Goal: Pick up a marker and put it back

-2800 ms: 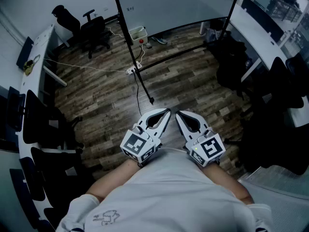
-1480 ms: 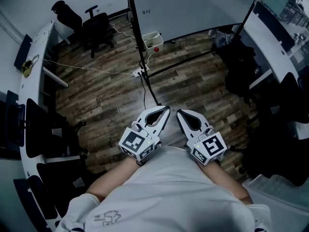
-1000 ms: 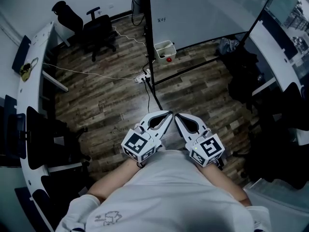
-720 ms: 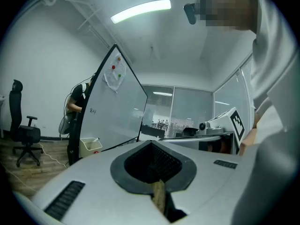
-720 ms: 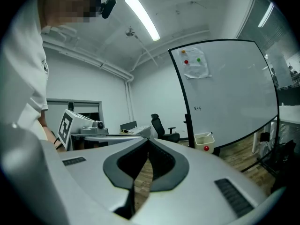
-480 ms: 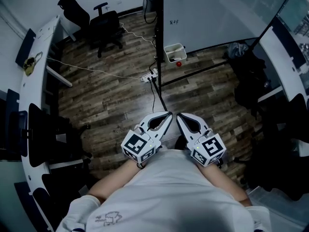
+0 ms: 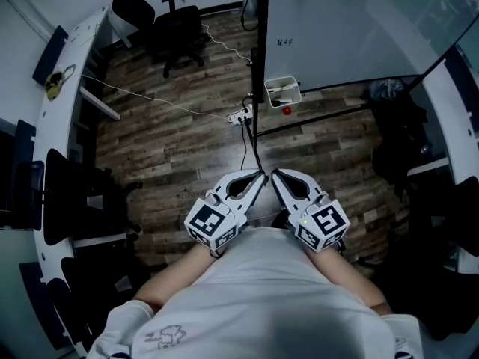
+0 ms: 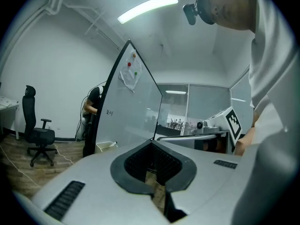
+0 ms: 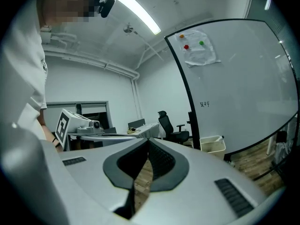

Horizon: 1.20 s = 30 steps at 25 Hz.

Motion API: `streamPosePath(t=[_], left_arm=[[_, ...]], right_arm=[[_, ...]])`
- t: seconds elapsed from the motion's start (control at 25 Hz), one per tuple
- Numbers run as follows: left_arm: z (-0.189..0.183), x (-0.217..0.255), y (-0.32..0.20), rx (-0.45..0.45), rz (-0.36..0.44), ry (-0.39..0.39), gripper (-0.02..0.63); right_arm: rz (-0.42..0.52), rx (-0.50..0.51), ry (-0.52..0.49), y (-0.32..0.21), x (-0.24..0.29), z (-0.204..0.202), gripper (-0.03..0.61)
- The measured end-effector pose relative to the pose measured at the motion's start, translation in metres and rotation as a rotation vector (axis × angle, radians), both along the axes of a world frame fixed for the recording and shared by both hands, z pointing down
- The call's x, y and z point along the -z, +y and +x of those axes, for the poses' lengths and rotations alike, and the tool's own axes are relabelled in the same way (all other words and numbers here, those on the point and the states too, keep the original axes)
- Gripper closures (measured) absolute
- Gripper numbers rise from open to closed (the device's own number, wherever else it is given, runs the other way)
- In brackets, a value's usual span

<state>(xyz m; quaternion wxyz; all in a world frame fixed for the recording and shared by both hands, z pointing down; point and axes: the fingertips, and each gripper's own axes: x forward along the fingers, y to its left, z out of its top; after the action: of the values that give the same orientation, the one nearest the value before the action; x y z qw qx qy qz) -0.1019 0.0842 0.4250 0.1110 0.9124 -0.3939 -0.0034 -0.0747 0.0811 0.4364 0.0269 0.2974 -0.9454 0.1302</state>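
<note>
- Both the left gripper [image 7: 257,176] and the right gripper [image 7: 275,175] are closed on nothing, held tip to tip at the person's waist.
- No marker shows plainly; it is probably in the white basket [image 9: 213,147] at the foot of the whiteboard [image 7: 352,28], well away from both grippers (something thin pokes over its rim).
- A marker should be light, stiff and smooth, so I'd pinch it mid-barrel, across its width.

Brown wood-plank floor [image 7: 165,148]; black office chair [image 7: 179,30]; white bin [image 7: 269,94]; pale grey left gripper [image 7: 258,175], its cube black-and-white square-patterned.
</note>
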Motion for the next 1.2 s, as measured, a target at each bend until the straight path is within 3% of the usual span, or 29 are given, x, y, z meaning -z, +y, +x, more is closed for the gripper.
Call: streamPosePath(t=[0.44,0.68,0.92,1.2], left_arm=[[0.032,-0.006,-0.099,0.109,-0.028,0.019,0.607],[0.062,0.004,-0.144,0.15,0.001,0.036,0.607],[0.087,-0.007,-0.163,0.18,0.006,-0.011,0.607],[0.078,-0.012,-0.183,0.206,-0.018,-0.017,0.607]], right_arm=[[-0.057,0.107,0.026,-0.099,-0.012,0.033,0.566],[-0.019,0.146,0.036,-0.143,-0.001,0.066,0.566],[-0.02,0.147,0.039,-0.172,-0.011,0.094,0.566],[-0.08,0.159,0.015,-0.193,-0.026,0.09,0.566]])
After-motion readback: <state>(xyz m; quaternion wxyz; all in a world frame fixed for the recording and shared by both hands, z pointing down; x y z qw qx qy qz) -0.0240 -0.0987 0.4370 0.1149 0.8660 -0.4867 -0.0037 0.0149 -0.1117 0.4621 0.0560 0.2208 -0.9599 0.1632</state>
